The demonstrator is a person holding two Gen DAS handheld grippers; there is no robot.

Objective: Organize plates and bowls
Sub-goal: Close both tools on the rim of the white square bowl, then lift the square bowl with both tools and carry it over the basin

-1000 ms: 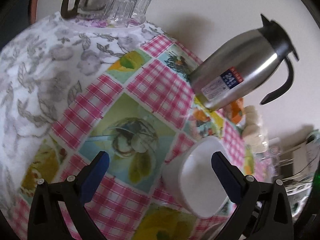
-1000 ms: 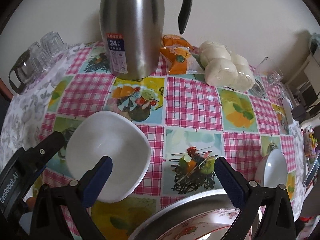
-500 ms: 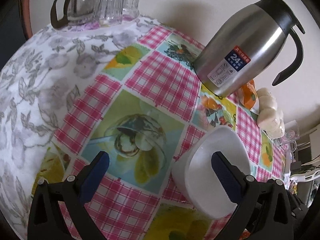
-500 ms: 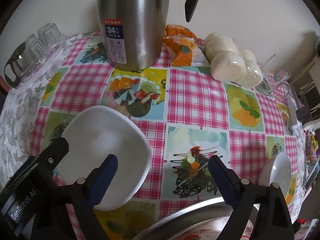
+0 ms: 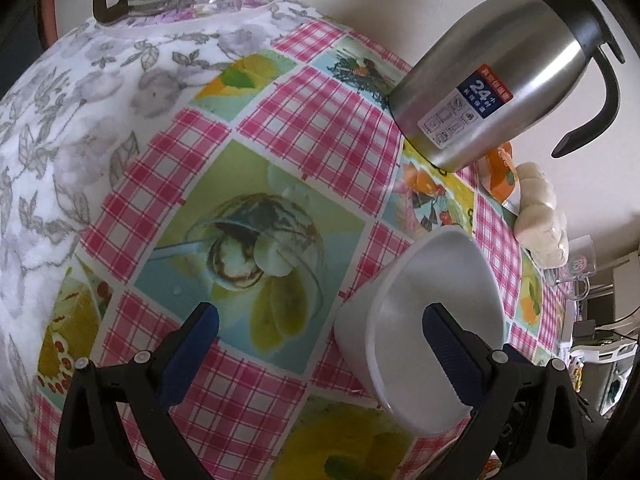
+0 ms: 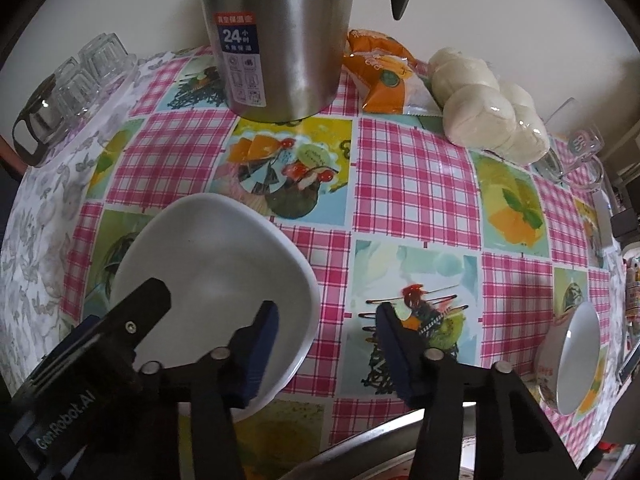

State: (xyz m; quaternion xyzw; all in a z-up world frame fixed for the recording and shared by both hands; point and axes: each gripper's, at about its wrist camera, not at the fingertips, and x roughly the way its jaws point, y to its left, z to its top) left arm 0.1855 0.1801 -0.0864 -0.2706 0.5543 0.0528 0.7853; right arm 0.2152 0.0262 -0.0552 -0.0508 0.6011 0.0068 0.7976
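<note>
My left gripper (image 5: 320,320) and right gripper (image 6: 326,338) share one build — matte black angular arms, each ending in a ribbed dark-blue pad, with round silver screw heads at the pivots. White lettering "GenRobot.AI" marks the black housing seen in my right view.

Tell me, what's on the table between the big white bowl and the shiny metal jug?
Nothing: between the big white bowl and the metal jug there is only bare picture tablecloth, seen clearly from the right wrist view.

"24" on the steel flask's label (image 6: 239,59); "GenRobot.AI" on the left gripper (image 6: 66,418)
</note>
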